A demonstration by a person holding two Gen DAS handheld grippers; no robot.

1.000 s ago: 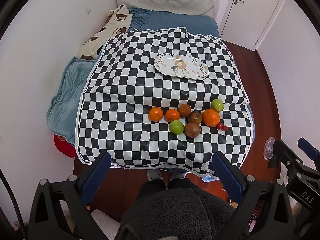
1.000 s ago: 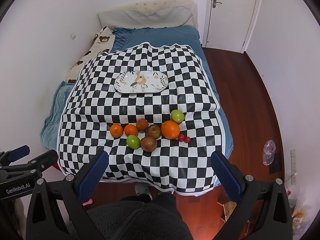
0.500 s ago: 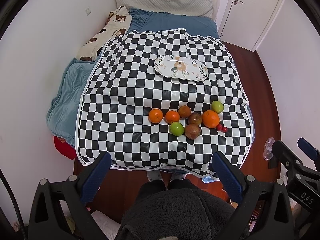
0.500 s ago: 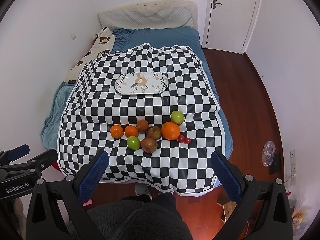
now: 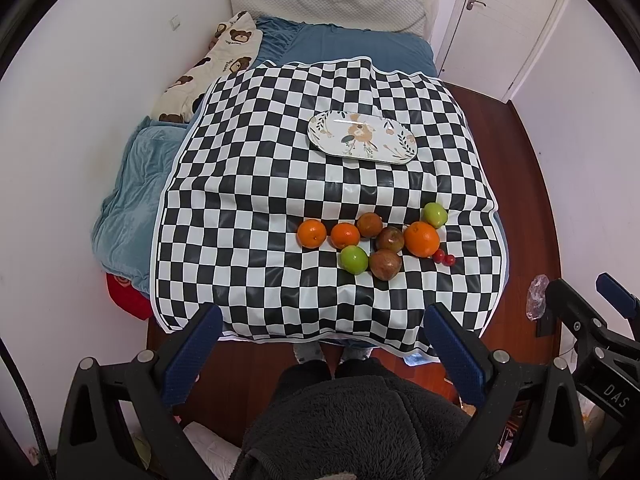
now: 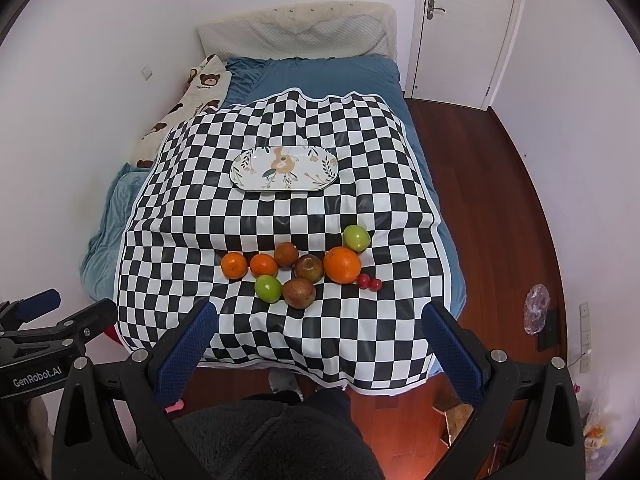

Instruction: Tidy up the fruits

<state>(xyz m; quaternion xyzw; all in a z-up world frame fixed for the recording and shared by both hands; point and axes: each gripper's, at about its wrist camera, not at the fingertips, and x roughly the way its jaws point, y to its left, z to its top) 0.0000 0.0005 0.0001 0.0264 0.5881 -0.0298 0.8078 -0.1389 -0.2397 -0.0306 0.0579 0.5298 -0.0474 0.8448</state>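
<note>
Several fruits lie in a cluster on a black-and-white checkered cloth (image 5: 256, 184) (image 6: 360, 352) over a bed: a big orange (image 5: 421, 239) (image 6: 342, 264), small oranges (image 5: 311, 233) (image 6: 234, 265), green apples (image 5: 354, 259) (image 6: 268, 288), brown fruits (image 5: 385, 265) (image 6: 299, 293) and two red cherries (image 5: 444, 257) (image 6: 369, 282). A floral oval plate (image 5: 362, 137) (image 6: 285, 168) lies empty further back. My left gripper (image 5: 320, 348) and right gripper (image 6: 320, 344) are open and empty, held high above the near edge of the bed.
A bear-print pillow (image 5: 208, 68) and blue bedding (image 5: 128, 184) lie left of the cloth. White walls flank the bed, with a door (image 6: 460, 28) at the back right. Wooden floor (image 6: 488, 208) runs along the right. A plastic bag (image 6: 536, 308) lies on the floor.
Both views have shifted very slightly; the fruits sit a little lower in frame. Nothing on the cloth has moved.
</note>
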